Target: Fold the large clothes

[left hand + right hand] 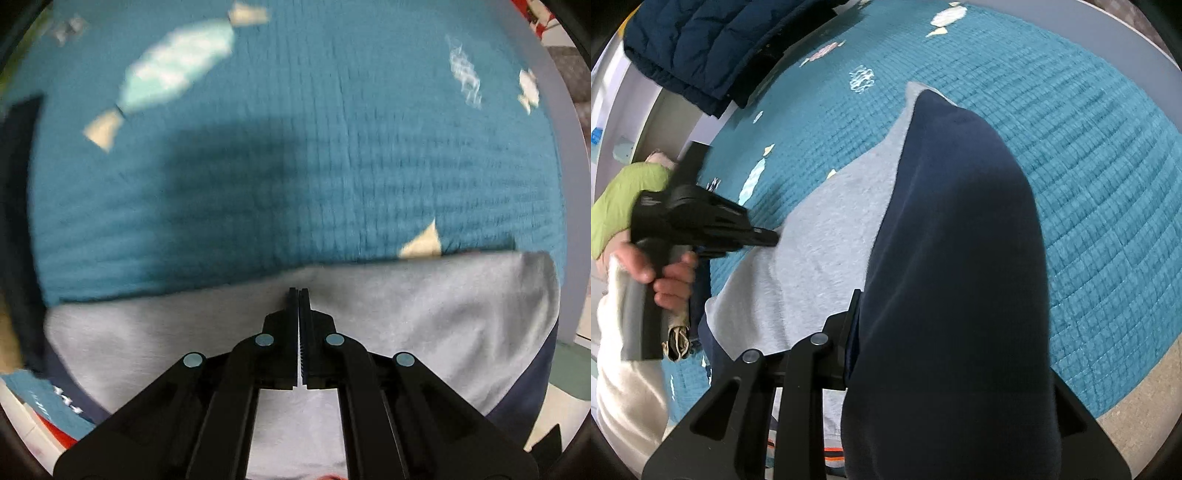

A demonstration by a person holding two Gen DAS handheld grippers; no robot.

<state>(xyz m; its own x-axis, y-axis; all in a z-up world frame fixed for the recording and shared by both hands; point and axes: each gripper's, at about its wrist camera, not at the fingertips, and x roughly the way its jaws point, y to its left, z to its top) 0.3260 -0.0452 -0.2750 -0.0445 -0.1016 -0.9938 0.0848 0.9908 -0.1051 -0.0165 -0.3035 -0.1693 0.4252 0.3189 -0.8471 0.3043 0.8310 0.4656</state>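
Item: one large sweatshirt point(827, 236), grey body with a navy sleeve point(953, 258), lying on a bed under a teal quilt point(1108, 184).

Position: we place the grey body near the quilt's near edge, just in front of both claws. A folded navy jacket point(701, 48) sits well apart at the far left corner.

Axis: in the right wrist view, the grey panel runs long from the near edge toward the far side of the bed, narrowing to a tip. The lifted sleeve follows the same line, its far end pointing away from us.

Left claw point(298, 291): pressed together, tip resting at the grey cloth's far edge point(369, 266). We cannot tell whether any cloth is caught between the fingers.

Right claw point(855, 295): we judge it to be pinching the navy sleeve, which drapes over it and hides one finger.

Risks, as we judge them:
- The sleeve may slip, since the grip is hidden and the hanging cloth is heavy.
- Carrying the sleeve across may drag the grey body askew if the left claw is only resting, not pinning.
- The fold may land crooked.
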